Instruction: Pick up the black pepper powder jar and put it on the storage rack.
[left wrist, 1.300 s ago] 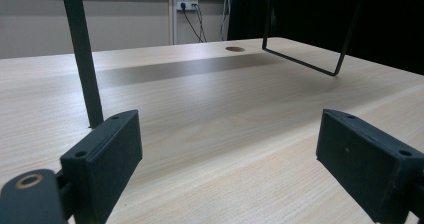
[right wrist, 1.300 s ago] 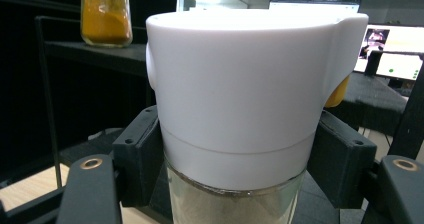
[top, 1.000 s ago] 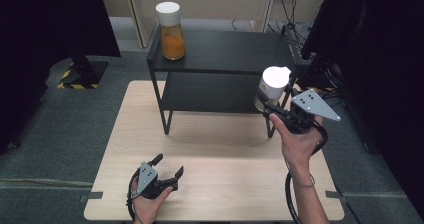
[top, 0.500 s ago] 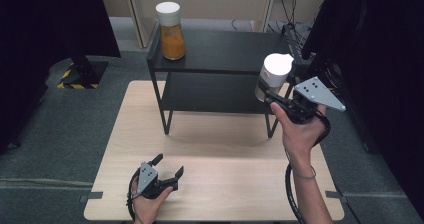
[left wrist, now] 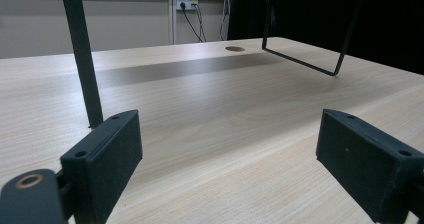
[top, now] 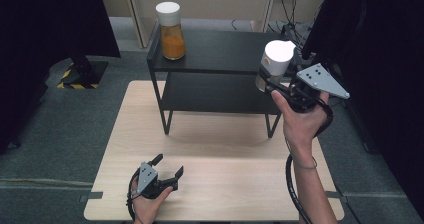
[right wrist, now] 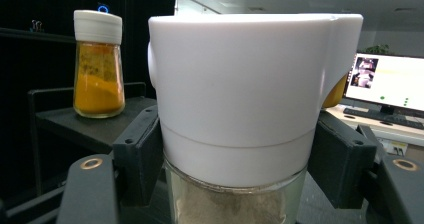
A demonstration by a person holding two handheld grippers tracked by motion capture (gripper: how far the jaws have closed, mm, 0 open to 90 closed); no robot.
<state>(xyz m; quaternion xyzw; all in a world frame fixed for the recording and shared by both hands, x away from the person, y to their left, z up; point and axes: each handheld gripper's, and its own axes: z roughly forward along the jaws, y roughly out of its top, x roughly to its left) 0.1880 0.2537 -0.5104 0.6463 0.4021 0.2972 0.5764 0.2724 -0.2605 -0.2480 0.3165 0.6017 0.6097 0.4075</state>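
Second jar heading for the top shelf

The right gripper [top: 267, 81] is clamping the white-capped jar [top: 274, 64] beside the rack [top: 220, 54]; the orange jar [top: 171, 30] is already shelved. The left gripper [top: 167, 170] is resting wide open on the table [top: 225, 184].

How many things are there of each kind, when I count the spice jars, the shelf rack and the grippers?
Spice jars with white lids: 2, the orange-filled jar on the rack's top shelf and the pale-filled jar clamped in the right gripper
Black shelf racks: 1
Grippers: 2, the right one and the left gripper, open on the table
Total: 5
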